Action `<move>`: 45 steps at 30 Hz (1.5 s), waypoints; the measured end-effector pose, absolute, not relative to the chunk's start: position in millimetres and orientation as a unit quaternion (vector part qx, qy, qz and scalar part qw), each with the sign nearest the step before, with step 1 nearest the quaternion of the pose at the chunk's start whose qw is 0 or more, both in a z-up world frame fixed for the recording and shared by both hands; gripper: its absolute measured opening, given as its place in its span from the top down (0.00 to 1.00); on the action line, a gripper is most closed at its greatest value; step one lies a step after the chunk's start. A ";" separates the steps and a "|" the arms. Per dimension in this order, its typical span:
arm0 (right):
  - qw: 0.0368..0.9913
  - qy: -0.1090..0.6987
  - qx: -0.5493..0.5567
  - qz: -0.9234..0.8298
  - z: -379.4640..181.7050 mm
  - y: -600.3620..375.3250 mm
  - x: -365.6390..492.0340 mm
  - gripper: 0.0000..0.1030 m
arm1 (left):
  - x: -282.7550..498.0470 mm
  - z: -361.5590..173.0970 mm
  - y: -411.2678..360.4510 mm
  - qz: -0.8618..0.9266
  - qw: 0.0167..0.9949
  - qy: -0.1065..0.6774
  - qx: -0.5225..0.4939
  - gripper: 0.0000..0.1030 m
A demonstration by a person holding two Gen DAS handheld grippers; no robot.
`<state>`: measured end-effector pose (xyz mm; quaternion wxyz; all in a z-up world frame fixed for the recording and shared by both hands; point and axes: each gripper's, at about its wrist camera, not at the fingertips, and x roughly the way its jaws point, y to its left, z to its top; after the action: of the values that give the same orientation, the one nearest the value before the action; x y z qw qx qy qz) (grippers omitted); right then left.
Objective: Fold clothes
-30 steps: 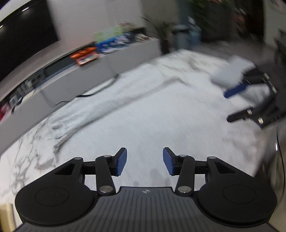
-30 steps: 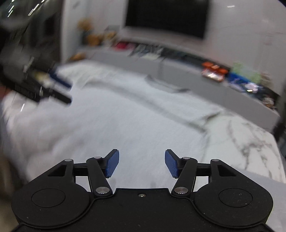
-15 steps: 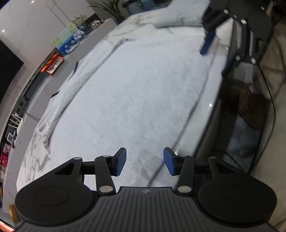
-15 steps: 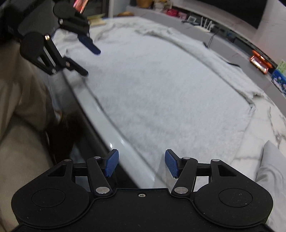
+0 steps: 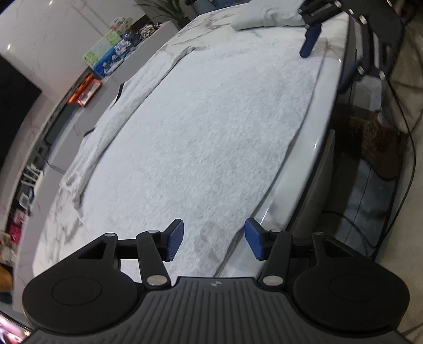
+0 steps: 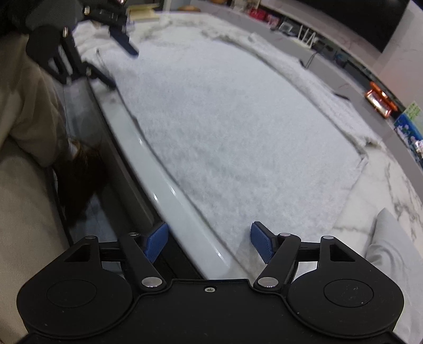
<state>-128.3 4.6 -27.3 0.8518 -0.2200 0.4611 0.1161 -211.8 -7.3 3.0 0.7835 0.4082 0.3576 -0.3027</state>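
Observation:
A light grey garment lies spread flat on the white marble table, with one long side folded over at the far edge. My left gripper is open just above the garment's near corner at the table's front edge. Nothing is pinched between its blue pads. In the right wrist view the garment fills the table. My right gripper hovers over the front edge by the other near corner, its jaws opening, with nothing gripped. Each gripper shows in the other's view: right, left.
A folded grey garment lies at the table's right end, also seen as a folded grey garment. Behind the table runs a low grey cabinet with colourful boxes. A person's beige-clad legs and a brown slipper are at the front.
Both views have swung from looking across the room down onto the garment's near edge. The right gripper's jaws have spread wider. The left jaws keep the same gap.

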 end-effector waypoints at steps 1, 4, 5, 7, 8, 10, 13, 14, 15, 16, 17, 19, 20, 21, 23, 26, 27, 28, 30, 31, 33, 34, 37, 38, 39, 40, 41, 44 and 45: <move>0.850 0.461 -0.225 0.117 -28.0 5.8 -129.0 0.29 | -210.2 3.8 -6.2 -0.309 0.783 0.363 0.399 0.63; 0.847 0.462 -0.232 0.120 -28.6 7.1 -131.8 0.29 | -207.6 5.0 -5.2 -0.327 0.779 0.375 0.382 0.79; 0.846 0.463 -0.234 0.121 -28.5 7.4 -132.8 0.29 | -207.8 4.9 -5.4 -0.331 0.776 0.378 0.380 0.88; 0.844 0.462 -0.244 0.121 -28.1 9.3 -135.0 0.33 | -207.9 4.6 -6.1 -0.339 0.772 0.383 0.376 0.95; 0.843 0.462 -0.249 0.120 -27.6 10.2 -136.0 0.38 | -207.8 4.6 -6.8 -0.342 0.770 0.387 0.375 0.98; 0.842 0.460 -0.255 0.120 -25.0 11.4 -138.2 0.45 | -206.9 5.5 -7.5 -0.345 0.766 0.396 0.369 0.98; 0.843 0.461 -0.251 0.122 -21.0 11.2 -141.0 0.55 | -208.5 5.8 -7.2 -0.355 0.760 0.405 0.363 0.97; 0.842 0.461 -0.252 0.121 -20.4 11.7 -141.9 0.60 | -211.1 5.7 -7.5 -0.359 0.756 0.406 0.368 0.96; 0.841 0.462 -0.254 0.120 -19.6 12.8 -143.3 0.62 | -213.0 5.9 -7.5 -0.360 0.753 0.406 0.372 0.96; 0.841 0.463 -0.255 0.119 -19.3 13.4 -144.1 0.66 | -214.3 6.3 -7.4 -0.362 0.751 0.406 0.374 0.96; 0.840 0.463 -0.256 0.117 -17.6 14.0 -146.5 0.70 | -215.7 6.7 -7.2 -0.363 0.750 0.406 0.376 0.96; 0.841 0.464 -0.252 0.115 -15.2 13.1 -148.3 0.80 | -217.5 7.0 -6.7 -0.363 0.749 0.404 0.380 0.96; 0.844 0.463 -0.246 0.112 -12.7 11.0 -149.5 0.93 | -219.7 7.0 -7.1 -0.360 0.748 0.399 0.389 0.96; 0.846 0.463 -0.240 0.108 -10.2 8.7 -150.6 0.98 | -221.9 6.8 -8.2 -0.358 0.747 0.393 0.400 0.91; 0.848 0.466 -0.234 0.096 -7.9 3.1 -151.0 0.98 | -228.5 6.1 -11.7 -0.355 0.743 0.376 0.426 0.73; 0.855 0.456 -0.231 0.084 -3.1 1.0 -151.3 0.99 | -237.7 4.0 -14.0 -0.340 0.740 0.350 0.462 0.62; 0.860 0.451 -0.227 0.078 -0.1 -0.2 -151.2 0.99 | -238.3 2.9 -13.8 -0.334 0.740 0.346 0.470 0.62; 0.868 0.442 -0.216 0.065 5.9 -3.7 -150.4 0.99 | -238.3 1.9 -13.7 -0.331 0.740 0.345 0.473 0.62; 0.881 0.431 -0.192 0.047 16.7 -12.3 -146.6 0.99 | -235.2 -0.8 -13.5 -0.321 0.740 0.350 0.477 0.60; 0.885 0.426 -0.182 0.037 21.6 -16.2 -144.7 0.99 | -233.2 -1.3 -13.3 -0.318 0.740 0.353 0.477 0.58; 0.892 0.416 -0.176 0.021 30.3 -20.1 -141.2 0.99 | -230.0 -0.9 -12.6 -0.316 0.741 0.357 0.473 0.58; 0.895 0.410 -0.173 0.013 37.8 -22.7 -138.9 0.99 | -229.3 -0.3 -12.1 -0.315 0.742 0.357 0.472 0.58; 0.899 0.401 -0.175 0.002 51.1 -26.6 -134.4 0.99 | -227.3 1.1 -11.6 -0.308 0.748 0.358 0.466 0.58; 0.900 0.398 -0.176 -0.002 55.4 -27.2 -133.0 0.99 | -225.2 1.7 -11.1 -0.301 0.753 0.359 0.462 0.58; 0.901 0.395 -0.179 -0.004 59.8 -27.7 -131.7 0.99 | -222.9 2.2 -10.7 -0.292 0.757 0.361 0.459 0.58; 0.901 0.392 -0.186 -0.004 65.7 -28.1 -130.4 0.99 | -220.5 2.6 -10.2 -0.283 0.761 0.363 0.456 0.59; 0.901 0.389 -0.193 -0.004 71.1 -28.3 -129.3 0.99 | -218.1 3.1 -9.7 -0.274 0.766 0.365 0.453 0.62; 0.897 0.391 -0.208 -0.001 76.0 -25.0 -128.7 0.99 | -213.9 2.1 -9.8 -0.261 0.769 0.374 0.449 0.86; 0.895 0.392 -0.212 0.000 76.8 -23.8 -129.6 0.99 | -213.2 1.2 -10.1 -0.261 0.767 0.377 0.448 0.92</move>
<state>-129.6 -23.8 76.8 0.8951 -0.2120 0.3923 -0.0002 -213.2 -10.1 1.2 0.7671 0.4485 0.3774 -0.2606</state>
